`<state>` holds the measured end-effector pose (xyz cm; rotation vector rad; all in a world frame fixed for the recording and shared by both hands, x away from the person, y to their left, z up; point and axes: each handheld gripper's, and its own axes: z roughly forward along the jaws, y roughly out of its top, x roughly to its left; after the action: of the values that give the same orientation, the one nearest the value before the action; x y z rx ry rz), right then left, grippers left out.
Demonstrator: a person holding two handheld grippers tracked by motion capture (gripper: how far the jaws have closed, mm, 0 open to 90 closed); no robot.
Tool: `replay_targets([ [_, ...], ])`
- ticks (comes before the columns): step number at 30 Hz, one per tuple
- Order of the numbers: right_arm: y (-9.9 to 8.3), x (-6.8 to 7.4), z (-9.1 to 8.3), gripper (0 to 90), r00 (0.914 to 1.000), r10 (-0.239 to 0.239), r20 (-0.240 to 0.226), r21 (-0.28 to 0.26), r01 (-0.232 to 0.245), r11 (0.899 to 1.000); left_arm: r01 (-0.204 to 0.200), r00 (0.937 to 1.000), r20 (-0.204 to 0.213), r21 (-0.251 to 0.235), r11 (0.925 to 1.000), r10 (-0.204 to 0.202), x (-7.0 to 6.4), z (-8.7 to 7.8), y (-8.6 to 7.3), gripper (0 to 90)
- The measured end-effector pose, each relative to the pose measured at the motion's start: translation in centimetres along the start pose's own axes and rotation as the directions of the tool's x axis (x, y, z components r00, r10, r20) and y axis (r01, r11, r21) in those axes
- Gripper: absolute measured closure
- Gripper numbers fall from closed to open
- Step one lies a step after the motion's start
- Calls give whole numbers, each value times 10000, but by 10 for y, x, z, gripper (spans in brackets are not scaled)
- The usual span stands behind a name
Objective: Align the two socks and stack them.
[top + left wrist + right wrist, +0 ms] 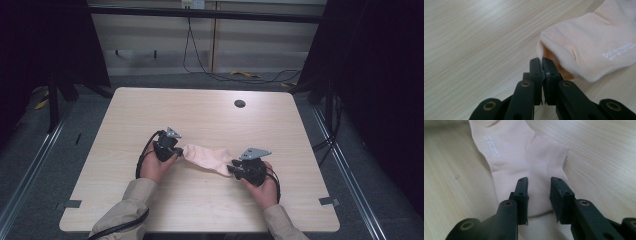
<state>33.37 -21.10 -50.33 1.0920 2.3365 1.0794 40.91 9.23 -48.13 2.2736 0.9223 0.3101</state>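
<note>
Left gripper (541, 61), at center left of the high view, jaws pressed together at the open cuff of a pale peach sock (207, 157). Right gripper (538, 182), at center right, jaws apart over the sock's toe end. Sock flat on light wooden table (200, 115), mid-frame.

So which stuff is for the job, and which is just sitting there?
For the job:
- sock
- left claw, shut beside the sock's opening
- right claw, open over the sock's other end

Just there:
- table
- table's round hole
- floor cable
</note>
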Motion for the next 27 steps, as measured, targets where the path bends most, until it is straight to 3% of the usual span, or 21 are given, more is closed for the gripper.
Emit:
replay_targets([
  [2,0,0,0,680,10000,5,-12,6,-5,10000,-26,9999,-115,-69,10000,26,1,-2,-1,873],
  [6,0,0,0,680,10000,-77,8,9,77,10000,-103,9999,52,65,9999,103,-1,-3,-1,867],
  [11,0,0,0,680,10000,-79,11,8,79,10000,-38,9998,-170,-260,9997,34,-1,-3,-1,739],
  [14,0,0,0,679,10000,-54,30,12,54,10000,247,9994,-237,-538,9982,-260,5,-4,1,655],
  [16,0,0,0,679,10000,-31,32,20,31,10000,627,9980,7,-590,9963,-628,8,-1,3,647],
  [19,0,0,0,679,10000,17,8,12,-17,10000,646,9979,92,-397,9971,-643,8,7,6,630],
  [20,0,0,0,679,10000,22,4,13,-22,10000,845,9962,227,-361,9958,-837,8,10,6,629],
  [23,0,0,0,679,10000,-10,24,10,9,10000,1297,9901,579,-265,9912,-1280,8,18,5,661],
  [24,0,0,0,679,10000,-30,20,15,30,10000,1289,9891,737,-109,9916,-1278,9,19,4,729],
  [25,0,0,0,679,10000,-25,19,16,25,10000,1026,9937,462,23,9947,-1026,8,19,3,770],
  [27,0,0,0,679,10000,5,16,14,-5,10000,895,9952,380,79,9960,-897,8,15,2,845],
])
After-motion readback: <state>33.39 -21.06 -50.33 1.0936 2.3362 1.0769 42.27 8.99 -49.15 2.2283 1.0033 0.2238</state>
